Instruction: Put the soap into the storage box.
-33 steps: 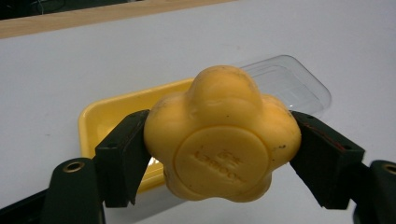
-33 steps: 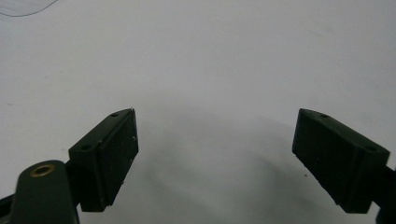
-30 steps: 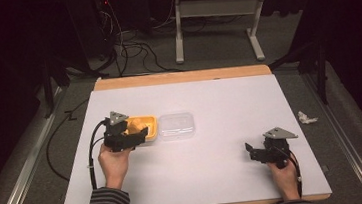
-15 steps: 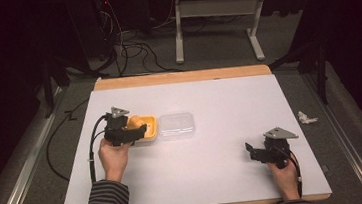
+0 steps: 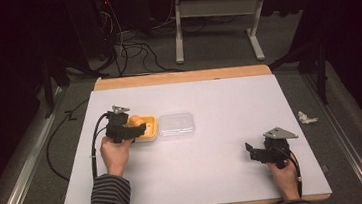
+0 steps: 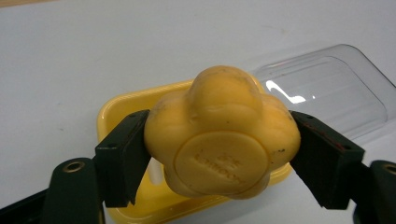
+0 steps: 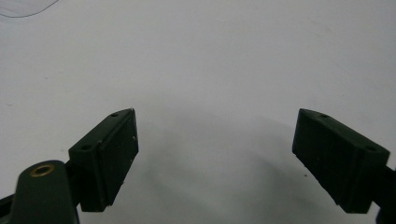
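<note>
While the right gripper [image 5: 255,154] rested near the table's front edge, its jaws stood wide apart with nothing between them, only bare white table surface [image 7: 210,70] ahead of them. The person's right hand [image 5: 284,177] held it from behind, well apart from everything else. Farther out and to the left, the left gripper [image 6: 217,154] was clamped on a yellow soap bar [image 6: 222,133] (lobed like a flower, with a round stamped disc facing the camera), one jaw pressed to each side of it. Just beneath and beyond those jaws sat the yellow soap dish [image 6: 109,114], the bar held above it. Beyond the dish, just to the right of the left gripper's jaws, lay a clear plastic lid [image 6: 322,88] flat on the table, beside the dish. The left hand [image 5: 115,155] gripped that tool from behind.
</note>
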